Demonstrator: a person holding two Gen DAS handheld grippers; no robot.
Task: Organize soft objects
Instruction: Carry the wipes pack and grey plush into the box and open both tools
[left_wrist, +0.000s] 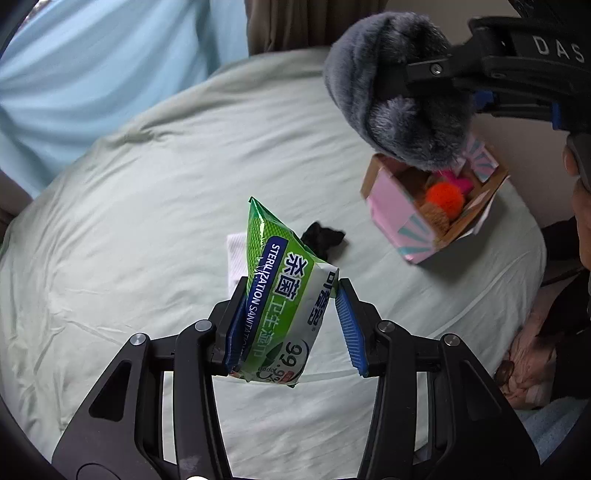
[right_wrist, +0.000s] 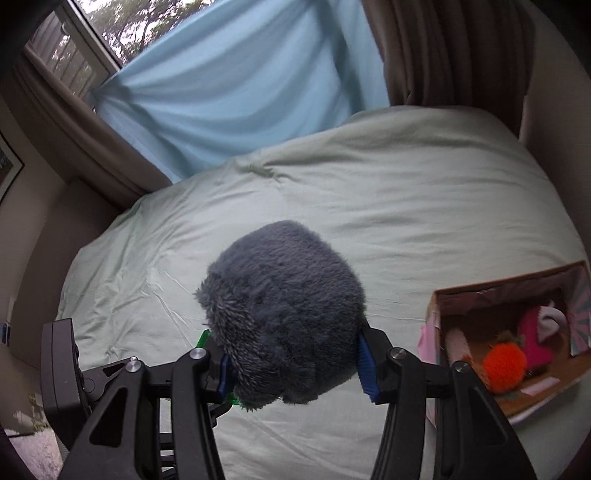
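My left gripper is shut on a green and white pack of sanitary wipes, lifted above the bed and tilted. My right gripper is shut on a fluffy grey plush item, which bulges over and hides the fingertips. In the left wrist view the same grey plush hangs at the upper right, above an open pink cardboard box. The box holds an orange pompom and a pink item. A black cloth scrap and a white folded piece lie on the bed behind the pack.
A pale green duvet covers the bed. Behind it hang a light blue sheet over a window and brown curtains. A person's hand shows at the right edge. Pink bedding lies beside the bed.
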